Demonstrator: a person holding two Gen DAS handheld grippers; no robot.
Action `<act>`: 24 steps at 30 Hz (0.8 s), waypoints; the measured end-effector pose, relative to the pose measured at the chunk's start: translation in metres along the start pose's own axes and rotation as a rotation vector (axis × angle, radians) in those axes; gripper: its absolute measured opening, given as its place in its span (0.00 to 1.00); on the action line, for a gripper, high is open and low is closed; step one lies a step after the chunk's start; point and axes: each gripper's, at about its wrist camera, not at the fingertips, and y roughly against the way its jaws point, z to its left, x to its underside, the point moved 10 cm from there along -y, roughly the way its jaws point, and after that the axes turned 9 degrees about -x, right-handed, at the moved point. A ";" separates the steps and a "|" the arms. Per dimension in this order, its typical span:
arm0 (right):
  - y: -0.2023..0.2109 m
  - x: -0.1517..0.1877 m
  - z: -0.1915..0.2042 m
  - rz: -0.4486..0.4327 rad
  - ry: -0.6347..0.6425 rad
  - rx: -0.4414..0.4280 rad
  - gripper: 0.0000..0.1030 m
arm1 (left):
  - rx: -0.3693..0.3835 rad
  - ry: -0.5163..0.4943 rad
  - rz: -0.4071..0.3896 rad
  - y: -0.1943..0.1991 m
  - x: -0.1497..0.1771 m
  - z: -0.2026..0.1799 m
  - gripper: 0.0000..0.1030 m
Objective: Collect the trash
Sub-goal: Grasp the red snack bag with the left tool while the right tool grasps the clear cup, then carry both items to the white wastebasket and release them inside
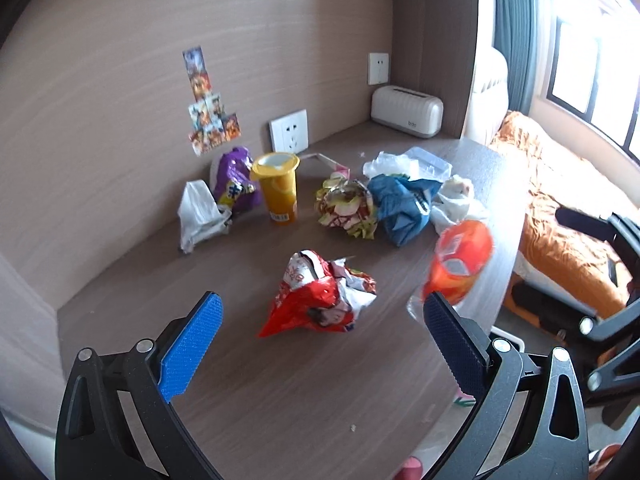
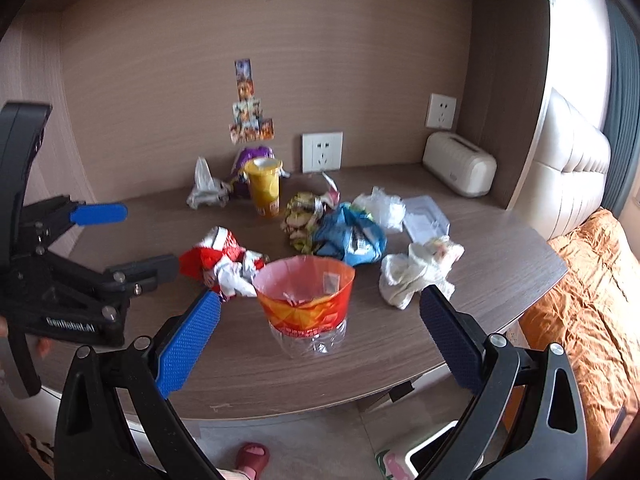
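Trash lies scattered on a wooden desk (image 1: 248,380). A crumpled red snack wrapper (image 1: 320,298) lies just ahead of my open, empty left gripper (image 1: 320,320). A cut orange-labelled plastic bottle (image 2: 306,304) stands upright between the fingers of my open right gripper (image 2: 320,318), near the front edge; it also shows blurred in the left wrist view (image 1: 458,264). Further back are a yellow cup (image 1: 277,188), a purple bag (image 1: 236,182), a white bag (image 1: 200,214), a green-yellow wrapper (image 1: 346,208), a blue bag (image 1: 402,206) and white crumpled paper (image 2: 416,272). The left gripper (image 2: 132,240) is seen at the left in the right wrist view.
A white toaster-like box (image 1: 406,112) stands at the back right corner. A clear plastic tray (image 2: 426,216) lies near it. Wall sockets (image 1: 289,131) and stickers (image 1: 208,116) are on the back wall. A bed with orange cover (image 1: 560,200) and a chair (image 1: 608,280) are to the right.
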 end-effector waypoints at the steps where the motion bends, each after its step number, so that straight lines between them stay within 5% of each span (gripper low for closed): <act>1: -0.009 0.004 -0.001 0.013 -0.009 0.002 0.96 | 0.018 0.003 0.009 -0.009 0.000 0.002 0.96; 13: -0.081 0.019 -0.012 0.073 -0.072 0.019 0.96 | 0.116 -0.104 0.098 -0.100 0.007 -0.007 0.95; 15: -0.085 0.018 -0.013 0.070 -0.073 0.028 0.96 | 0.147 -0.123 0.117 -0.111 0.011 -0.011 0.88; 16: -0.086 0.017 -0.014 0.066 -0.078 0.028 0.94 | 0.167 -0.133 0.127 -0.114 0.013 -0.015 0.74; 17: -0.087 0.017 -0.014 0.069 -0.081 0.023 0.88 | 0.177 -0.146 0.128 -0.117 0.013 -0.017 0.74; 18: -0.088 0.016 -0.015 0.075 -0.085 0.032 0.70 | 0.189 -0.155 0.121 -0.117 0.013 -0.019 0.73; 24: -0.078 0.003 -0.022 0.071 -0.118 0.065 0.71 | 0.251 -0.189 0.120 -0.113 0.003 -0.025 0.71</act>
